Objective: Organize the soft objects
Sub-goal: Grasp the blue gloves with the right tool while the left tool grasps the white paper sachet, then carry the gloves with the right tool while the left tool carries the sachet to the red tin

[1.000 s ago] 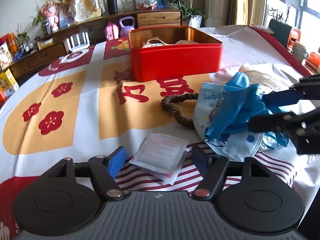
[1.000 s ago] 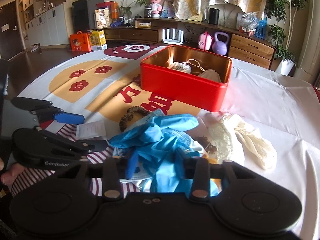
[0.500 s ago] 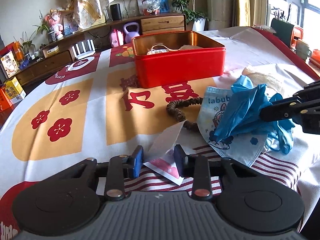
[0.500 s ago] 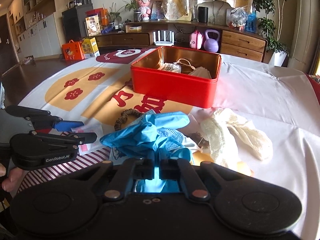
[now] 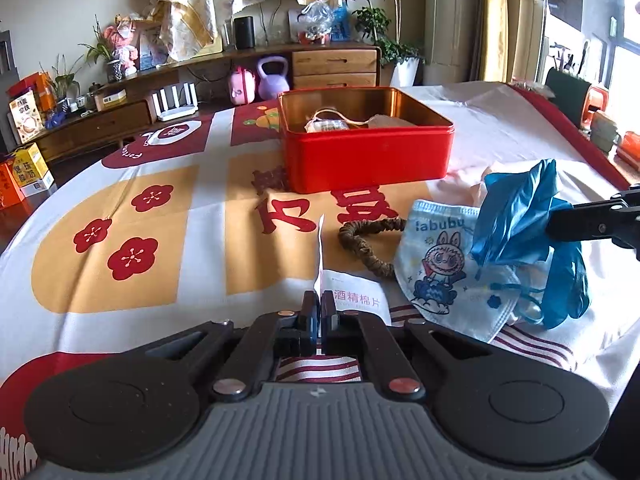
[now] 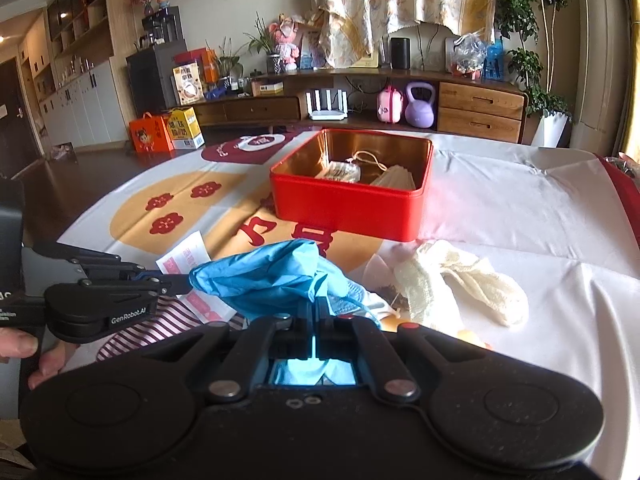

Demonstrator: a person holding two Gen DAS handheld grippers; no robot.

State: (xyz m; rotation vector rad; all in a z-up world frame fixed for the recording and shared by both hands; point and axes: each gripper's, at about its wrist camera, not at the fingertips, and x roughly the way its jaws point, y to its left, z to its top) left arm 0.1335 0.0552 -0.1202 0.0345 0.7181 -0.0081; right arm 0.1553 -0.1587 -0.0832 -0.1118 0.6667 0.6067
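My left gripper (image 5: 319, 305) is shut on a white alcohol-pad sachet (image 5: 352, 294), whose free corner stands up on edge. Further right, my right gripper (image 6: 316, 307) is shut on a crumpled blue glove (image 6: 266, 278) and holds it just above the cloth; the glove (image 5: 520, 216) hangs from black fingers in the left wrist view. Under it lies a printed cartoon face mask (image 5: 440, 264). A brown hair scrunchie (image 5: 362, 240) rests beside the mask. The open red tin (image 5: 368, 156) stands behind, with a small pouch and a folded mask inside (image 6: 372, 174).
A cream knitted cloth (image 6: 456, 280) lies right of the glove. The table wears a white, orange and red patterned cloth (image 5: 160, 216). A person's hand (image 6: 24, 354) holds the left gripper's handle. A sideboard with boxes, a kettlebell and plants lines the back wall.
Both grippers went from open to shut: the left on the sachet, tipping it up on edge, the right on the blue glove, which has lifted a little off the mask.
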